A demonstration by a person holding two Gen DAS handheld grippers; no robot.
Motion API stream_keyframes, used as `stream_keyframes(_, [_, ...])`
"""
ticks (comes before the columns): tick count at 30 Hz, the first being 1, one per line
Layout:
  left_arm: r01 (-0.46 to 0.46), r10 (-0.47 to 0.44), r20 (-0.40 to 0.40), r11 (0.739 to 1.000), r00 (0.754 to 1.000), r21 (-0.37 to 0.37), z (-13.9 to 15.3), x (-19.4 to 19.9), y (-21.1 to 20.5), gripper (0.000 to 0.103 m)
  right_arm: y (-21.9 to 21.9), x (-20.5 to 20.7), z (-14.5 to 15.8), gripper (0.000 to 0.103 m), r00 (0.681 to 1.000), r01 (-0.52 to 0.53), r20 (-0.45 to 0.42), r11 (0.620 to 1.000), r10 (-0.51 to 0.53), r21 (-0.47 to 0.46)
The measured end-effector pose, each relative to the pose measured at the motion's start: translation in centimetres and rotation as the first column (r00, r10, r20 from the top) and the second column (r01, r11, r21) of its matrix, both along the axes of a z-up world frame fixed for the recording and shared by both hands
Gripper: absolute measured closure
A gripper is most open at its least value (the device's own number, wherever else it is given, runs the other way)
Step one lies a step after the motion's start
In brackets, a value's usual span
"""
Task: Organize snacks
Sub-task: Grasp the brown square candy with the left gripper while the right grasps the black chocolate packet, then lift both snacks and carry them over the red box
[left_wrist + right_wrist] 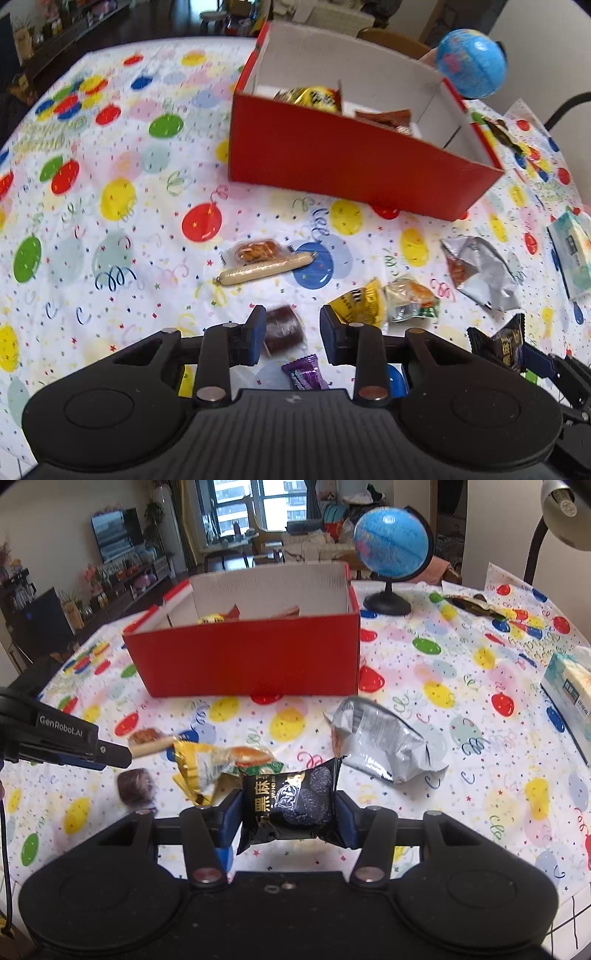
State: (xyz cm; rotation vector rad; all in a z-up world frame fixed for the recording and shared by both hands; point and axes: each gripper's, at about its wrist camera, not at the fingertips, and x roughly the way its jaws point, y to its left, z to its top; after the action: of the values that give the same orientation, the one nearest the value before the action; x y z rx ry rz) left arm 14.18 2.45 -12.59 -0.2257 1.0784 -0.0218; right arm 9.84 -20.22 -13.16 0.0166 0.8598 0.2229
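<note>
– Fingers (pixel 231 819) on the right: what are they doing?

– Pinching a black packet (pixel 291 794) from both sides, lifted off the cloth. The right gripper (pixel 288 806) points toward the red box (pixel 251 657).

– And the left gripper (pixel 293 317)?

– Its fingers (pixel 256 332) stand apart with nothing pressed between them. A brown sweet (pixel 284 332) lies beneath, beside one pad, and a purple candy (pixel 304 376) nearer the body.

– What's the surface like?

– A white cloth (pixel 110 166) printed with balloons and streamers. Loose on it are a sausage (pixel 266 267), a yellow packet (pixel 360 302) and a crumpled silver bag (pixel 380 738). A tissue box (pixel 569 701) sits at the right edge.

– And the box?

– Open, white inside, divided, with a few snacks already in it. A blue globe (pixel 391 542) stands just behind it.

– The room?

– A living room: television (pixel 116 535) at left, big window (pixel 258 502) at the back, lamp (pixel 561 502) above the table's right corner.
</note>
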Motion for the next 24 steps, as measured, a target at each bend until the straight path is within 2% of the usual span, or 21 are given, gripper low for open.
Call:
stream_keyframes(6, [-0.005,0.005,-0.006,1.000,1.000,0.015,0.4,-0.5,0.0,0.073,-0.1,-0.6,0.9,0.052,1.000,0.002,0.016,1.000,-0.003,0.019])
stream_keyframes(12, [-0.053,0.052,-0.070,0.999,0.996,-0.013,-1.1,0.0,1.0,0.072,0.0,-1.2,0.9,0.051,1.000,0.004,0.008,1.000,-0.004,0.026])
stream_keyframes(13, [-0.061,0.059,-0.080,0.998,0.995,-0.021,-1.3,0.2,1.1,0.070,0.0,-1.3,0.9,0.051,1.000,0.006,0.007,1.000,-0.006,0.026])
stream_keyframes(15, [-0.081,0.079,-0.092,0.996,0.993,-0.028,-1.7,0.5,1.3,0.051,0.0,-1.5,1.0,0.051,1.000,0.009,0.007,1.000,-0.009,0.025])
stream_keyframes(17, [-0.100,0.096,-0.082,0.994,0.992,-0.039,-1.8,0.7,1.5,0.040,0.0,-1.7,1.1,0.051,1.000,0.011,0.008,1.000,-0.012,0.023])
stream_keyframes(24, [-0.124,0.123,-0.127,0.992,0.984,0.000,-3.4,2.2,0.8,0.040,-0.3,-2.1,1.0,0.051,1.000,0.028,0.004,1.000,-0.028,0.011])
